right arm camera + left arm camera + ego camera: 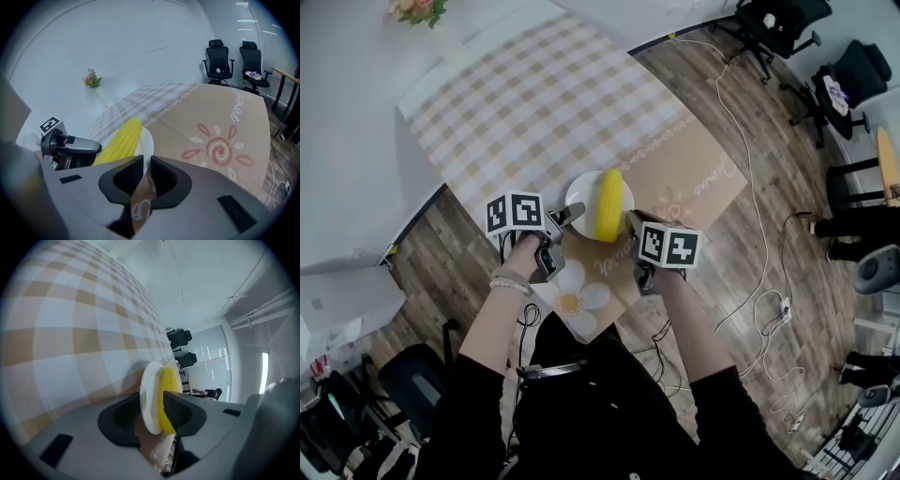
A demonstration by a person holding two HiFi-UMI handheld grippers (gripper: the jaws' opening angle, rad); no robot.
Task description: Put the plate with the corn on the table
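A white plate (580,195) with a yellow corn cob (609,204) on it is over the tan cloth at the table's near edge. Whether it rests on the cloth I cannot tell. My left gripper (571,215) is at its left rim. In the left gripper view the plate (149,399) and corn (168,383) stand edge-on between the jaws, which are spread wide and not pressing. My right gripper (631,223) is at the right rim. In the right gripper view its jaws (146,164) are nearly together, pinching the plate's rim (147,140) beside the corn (119,140).
A checked tablecloth (534,112) covers the far part of the table, and a tan cloth with a sun design (703,173) the near right. A daisy print (574,292) hangs over the front edge. Flowers (417,9) sit far left. Office chairs (778,28) and cables (755,216) are on the wood floor.
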